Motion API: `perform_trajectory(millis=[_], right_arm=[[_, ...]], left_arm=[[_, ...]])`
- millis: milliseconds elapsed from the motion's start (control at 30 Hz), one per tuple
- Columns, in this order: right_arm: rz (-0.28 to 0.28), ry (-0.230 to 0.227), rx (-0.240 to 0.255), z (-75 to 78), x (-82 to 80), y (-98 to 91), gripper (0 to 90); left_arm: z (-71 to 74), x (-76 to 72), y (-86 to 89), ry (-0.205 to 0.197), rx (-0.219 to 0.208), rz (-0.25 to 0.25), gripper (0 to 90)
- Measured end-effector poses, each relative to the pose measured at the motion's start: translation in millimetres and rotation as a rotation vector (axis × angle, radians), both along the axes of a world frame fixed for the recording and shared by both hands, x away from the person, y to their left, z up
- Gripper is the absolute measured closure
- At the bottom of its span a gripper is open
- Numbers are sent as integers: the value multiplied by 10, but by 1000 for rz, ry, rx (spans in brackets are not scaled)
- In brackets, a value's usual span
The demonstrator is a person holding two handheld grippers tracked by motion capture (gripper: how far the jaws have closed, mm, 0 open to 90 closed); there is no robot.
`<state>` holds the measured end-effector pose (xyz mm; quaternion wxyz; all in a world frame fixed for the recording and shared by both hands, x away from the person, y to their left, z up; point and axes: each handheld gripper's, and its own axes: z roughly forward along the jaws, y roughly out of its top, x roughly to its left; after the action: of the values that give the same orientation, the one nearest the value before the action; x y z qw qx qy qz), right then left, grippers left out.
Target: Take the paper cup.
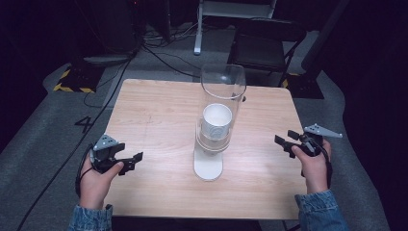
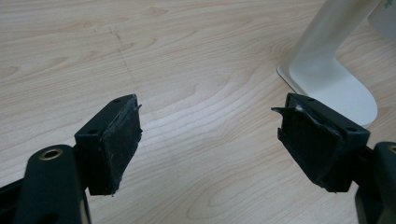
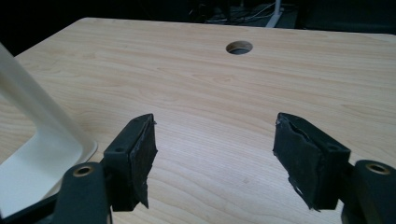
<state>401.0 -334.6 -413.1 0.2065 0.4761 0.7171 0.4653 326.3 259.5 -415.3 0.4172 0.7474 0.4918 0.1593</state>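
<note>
Two hand-held grippers rest open at the near corners of a wooden counter, with a clear cylinder on a white stand between them.

At lower left of the high view the left hand-held gripper lies low in the hand, its jaws pointing right toward the white stand; they gape wide with nothing between them. At right centre the right hand-held gripper points left, jaws apart and empty. Mid-frame, well apart from both, the clear cylinder stands upright, long axis vertical and open mouth up, with a white cup inside. A painted "4" marks the floor at left. Farther back, a black chair stands beyond the counter.
</note>
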Motion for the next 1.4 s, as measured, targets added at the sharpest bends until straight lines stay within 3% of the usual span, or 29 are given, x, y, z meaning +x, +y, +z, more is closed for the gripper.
perform_trajectory(millis=[100, 333, 500, 700, 833, 900, 1067, 1133, 1400], right_arm=[[58, 3, -17, 18, -14, 149, 310], [127, -10, -31, 96, -85, 360, 307], [218, 15, -12, 71, -135, 607, 301], [306, -12, -1, 109, -222, 866, 294], [343, -4, 7, 111, -263, 980, 281], [361, 0, 12, 102, -279, 1035, 278], [450, 2, 84, 74, -321, 1245, 230], [472, -3, 80, 59, -330, 1327, 212], [474, -50, 62, -1, -324, 1557, 181]], left_arm=[[-1, -4, -3, 4, 11, -7, 211], [-8, -3, -6, 0, 5, -13, 209], [-10, 3, -27, 1, 13, -23, 204], [-19, 4, -17, 11, 17, -22, 204], [-22, 5, -22, 9, 17, -22, 203], [-27, 7, -26, 11, 18, -22, 203], [-43, 19, -42, 18, 25, -27, 202], [-47, 19, -47, 18, 25, -28, 201], [-59, 24, -46, 19, 28, -29, 200]])
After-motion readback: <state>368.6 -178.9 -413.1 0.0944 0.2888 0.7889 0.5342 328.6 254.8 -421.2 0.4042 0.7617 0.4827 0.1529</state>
